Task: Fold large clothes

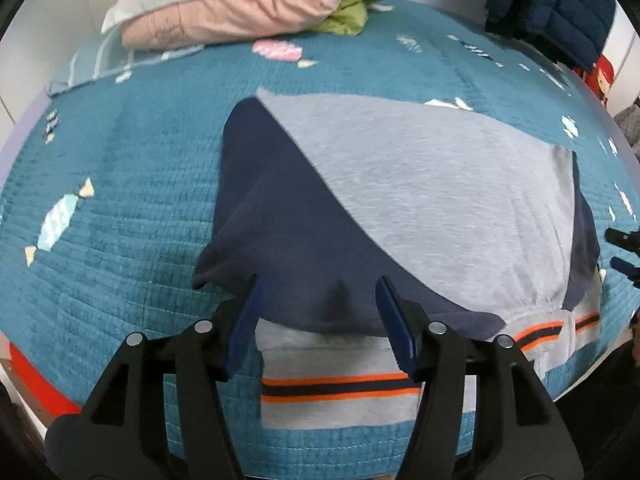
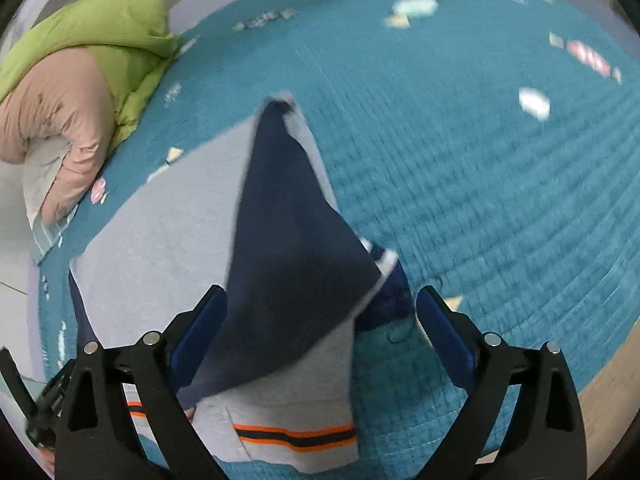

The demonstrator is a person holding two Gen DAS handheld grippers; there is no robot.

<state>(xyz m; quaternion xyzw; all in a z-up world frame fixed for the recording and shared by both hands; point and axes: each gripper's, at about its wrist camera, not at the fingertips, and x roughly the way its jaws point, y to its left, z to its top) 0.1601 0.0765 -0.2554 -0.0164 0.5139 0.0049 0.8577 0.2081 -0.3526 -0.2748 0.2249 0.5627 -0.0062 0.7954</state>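
Note:
A grey sweatshirt (image 1: 420,184) with navy sleeves and an orange-and-navy striped hem (image 1: 340,390) lies flat on a teal quilt (image 1: 120,200). One navy sleeve (image 1: 288,240) is folded across its body, its cuff end lying between the fingers of my left gripper (image 1: 320,284), which stands open just above it. In the right wrist view the other navy sleeve (image 2: 288,248) drapes over the grey body (image 2: 160,248) between the wide-open fingers of my right gripper (image 2: 322,294); the pads do not press on it. The striped hem (image 2: 296,436) shows below.
A pile of pink and green padded jackets (image 1: 240,4) lies at the far side of the quilt. A navy quilted jacket (image 1: 552,4) and something red (image 1: 602,76) sit at the far right. The quilt's near edge (image 1: 320,452) is close below the grippers.

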